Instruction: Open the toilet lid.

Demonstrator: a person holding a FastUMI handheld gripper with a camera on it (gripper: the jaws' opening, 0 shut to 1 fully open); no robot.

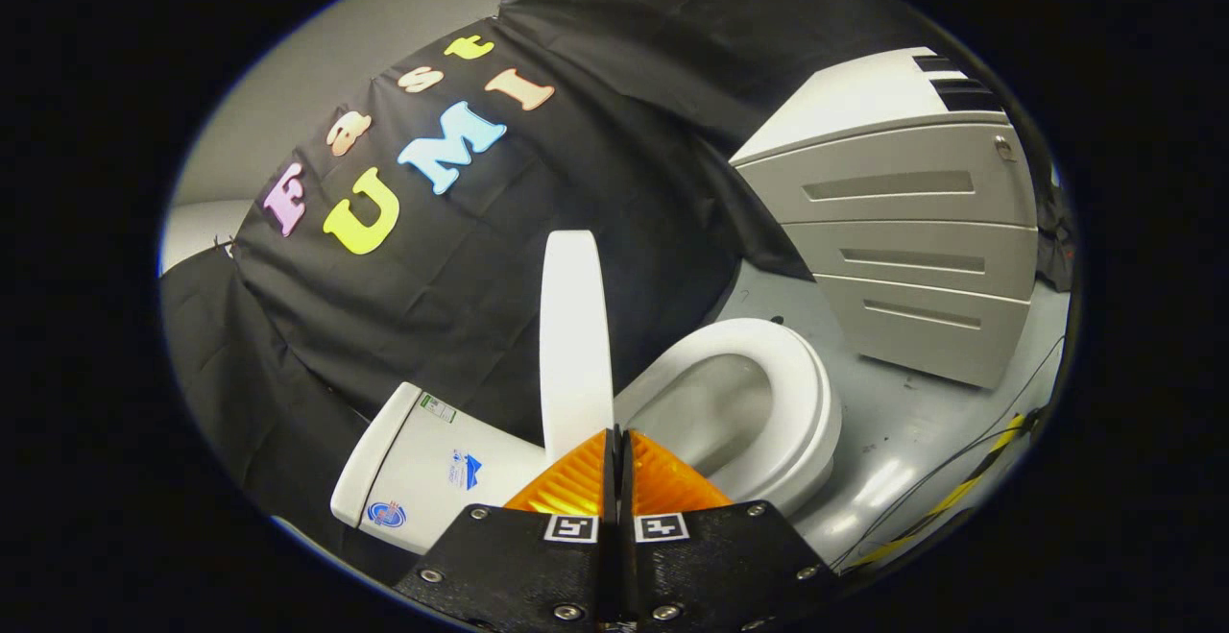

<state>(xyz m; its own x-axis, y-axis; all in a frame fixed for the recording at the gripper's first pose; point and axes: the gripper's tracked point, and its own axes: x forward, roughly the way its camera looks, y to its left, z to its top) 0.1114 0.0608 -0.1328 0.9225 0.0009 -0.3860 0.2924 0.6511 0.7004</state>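
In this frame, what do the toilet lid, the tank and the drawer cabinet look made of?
Toilet lid: likely smooth white plastic, thin, matte; raised just ahead of the closed gripper.
Tank: probably glazed ceramic, white, faintly glossy.
Drawer cabinet: grey, matte, painted metal or plastic; unclear.

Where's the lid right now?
In the gripper view the lid stands raised on edge just ahead of the gripper, whose jaws are closed together. It rises between the tank and the open seat.
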